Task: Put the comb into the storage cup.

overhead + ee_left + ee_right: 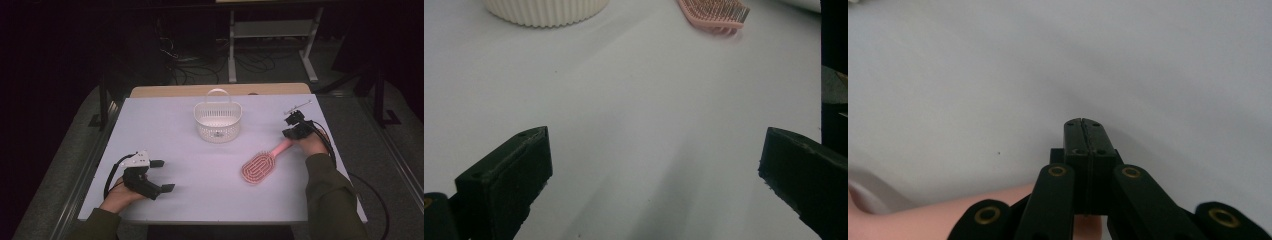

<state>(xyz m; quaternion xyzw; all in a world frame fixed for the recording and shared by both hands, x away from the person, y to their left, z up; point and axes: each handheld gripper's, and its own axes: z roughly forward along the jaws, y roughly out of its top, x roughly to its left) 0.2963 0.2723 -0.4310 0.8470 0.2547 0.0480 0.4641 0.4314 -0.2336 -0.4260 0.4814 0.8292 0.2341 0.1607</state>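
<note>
Jaws of the right gripper [1083, 122] pressed together above the pink hairbrush [260, 165] handle.

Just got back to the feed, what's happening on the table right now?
A person works at a white table with a gripper in each hand. The right gripper, its jaws closed flat together, sits at the handle end of a pink hairbrush lying bristles up; in the right gripper view the pink handle passes just under the jaws, and a grip on it cannot be confirmed. The left gripper rests near the front left with jaws wide open, nothing between them. A white basket stands toward the back.
</note>
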